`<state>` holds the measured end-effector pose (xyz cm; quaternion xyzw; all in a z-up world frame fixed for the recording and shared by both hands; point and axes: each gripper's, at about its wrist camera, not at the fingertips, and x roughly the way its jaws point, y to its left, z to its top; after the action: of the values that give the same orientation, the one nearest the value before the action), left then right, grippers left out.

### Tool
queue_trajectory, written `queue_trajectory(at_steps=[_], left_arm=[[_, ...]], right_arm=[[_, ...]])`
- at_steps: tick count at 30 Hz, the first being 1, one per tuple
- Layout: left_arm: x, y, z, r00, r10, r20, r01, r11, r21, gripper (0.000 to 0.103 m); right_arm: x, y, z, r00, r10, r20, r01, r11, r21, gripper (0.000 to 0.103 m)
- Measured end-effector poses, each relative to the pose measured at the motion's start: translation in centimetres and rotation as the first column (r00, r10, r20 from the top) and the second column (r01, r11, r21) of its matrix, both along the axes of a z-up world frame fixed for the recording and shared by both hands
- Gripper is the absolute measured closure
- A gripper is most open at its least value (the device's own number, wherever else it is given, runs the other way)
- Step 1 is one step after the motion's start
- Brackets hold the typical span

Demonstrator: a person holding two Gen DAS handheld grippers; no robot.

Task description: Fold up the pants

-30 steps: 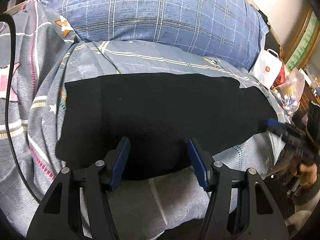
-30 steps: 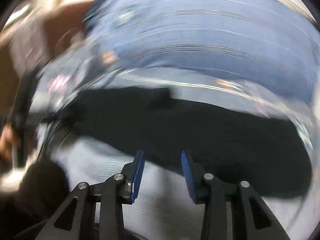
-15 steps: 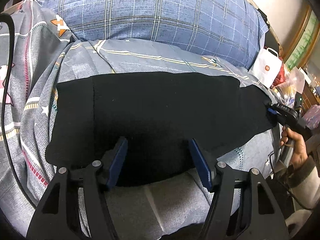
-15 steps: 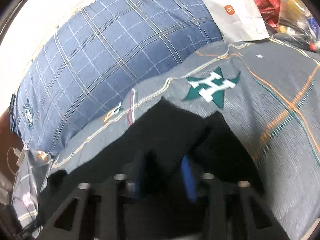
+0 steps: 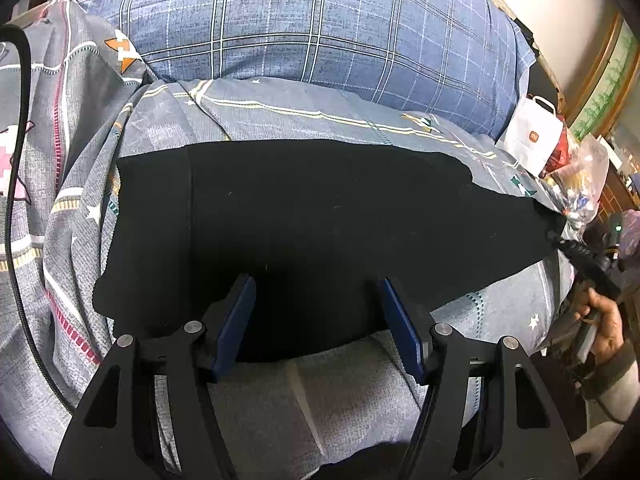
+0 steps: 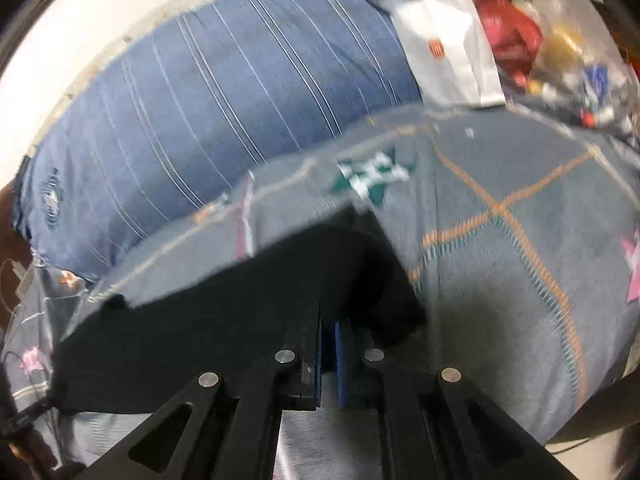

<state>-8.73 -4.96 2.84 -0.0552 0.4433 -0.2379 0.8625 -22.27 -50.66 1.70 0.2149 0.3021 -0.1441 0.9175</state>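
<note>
Black pants (image 5: 320, 224) lie flat across a grey patterned bedspread (image 5: 180, 120), folded lengthwise, waistband end at the left. My left gripper (image 5: 316, 320) is open, its blue pads over the near edge of the pants. In the right wrist view the pants (image 6: 240, 304) show their leg end, and my right gripper (image 6: 330, 344) is shut on the cloth there. The right gripper also shows in the left wrist view (image 5: 560, 242) at the far right edge of the pants.
A large blue plaid pillow (image 5: 320, 24) lies behind the pants. A white paper bag (image 5: 532, 140) and a clear bag of small items (image 5: 576, 184) stand at the right. A black cable (image 5: 16, 200) runs down the left side.
My right gripper swung round to the leg end of the pants and closed on the cloth. My left gripper stayed open at the near edge, shifting only slightly.
</note>
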Motion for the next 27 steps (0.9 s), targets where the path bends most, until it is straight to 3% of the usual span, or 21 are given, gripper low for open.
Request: queue_trajectory(at_steps=[3, 5, 8, 11, 13, 17, 21, 24, 27], left_arm=[[-0.4, 0.6, 0.5, 1.0, 0.011, -0.005, -0.011, 1.0, -0.014, 0.038], [-0.8, 1.3, 1.0, 0.999, 0.033, 0.004, -0.033, 0.999, -0.015, 0.038], [-1.2, 2.6, 1.7, 0.998, 0.056, 0.018, -0.056, 0.998, -0.019, 0.038], [-1.4, 3.8, 2.2, 0.995, 0.098, 0.034, -0.098, 0.995, -0.005, 0.038], [-1.5, 4.5, 2.7, 0.991, 0.121, 0.054, -0.121, 0.993, -0.003, 0.038], [-1.4, 5.1, 2.8, 0.987, 0.15, 0.05, -0.15, 0.989, -0.009, 0.038], [-0.9, 5.2, 2.8, 0.986, 0.161, 0.053, -0.161, 0.987, -0.013, 0.038], [-0.4, 4.3, 2.6, 0.985, 0.16, 0.059, -0.161, 0.987, 0.006, 0.038], [-0.4, 3.4, 2.2, 0.983, 0.163, 0.086, -0.168, 0.984, 0.055, 0.038]], right_arm=[[0.3, -0.2, -0.7, 1.0, -0.02, -0.022, 0.021, 1.0, 0.007, 0.097], [-0.4, -0.2, -0.2, 0.999, -0.037, -0.017, 0.038, 0.999, 0.02, 0.089], [-1.7, 0.3, 1.0, 0.999, -0.042, -0.001, 0.042, 0.999, 0.013, 0.086], [-1.9, 2.3, 2.5, 0.999, 0.035, 0.027, -0.035, 0.999, -0.001, 0.083], [-1.0, 4.8, 3.6, 0.989, 0.145, 0.029, -0.144, 0.989, -0.033, 0.078], [1.7, 10.7, 4.9, 0.932, 0.361, -0.017, -0.361, 0.925, -0.117, 0.074], [4.5, 17.5, 5.5, 0.833, 0.548, -0.08, -0.551, 0.807, -0.211, 0.074], [6.8, 20.4, 5.7, 0.83, 0.547, -0.111, -0.552, 0.778, -0.3, 0.074], [10.1, 21.3, 5.3, 0.824, 0.553, -0.127, -0.566, 0.784, -0.256, 0.066]])
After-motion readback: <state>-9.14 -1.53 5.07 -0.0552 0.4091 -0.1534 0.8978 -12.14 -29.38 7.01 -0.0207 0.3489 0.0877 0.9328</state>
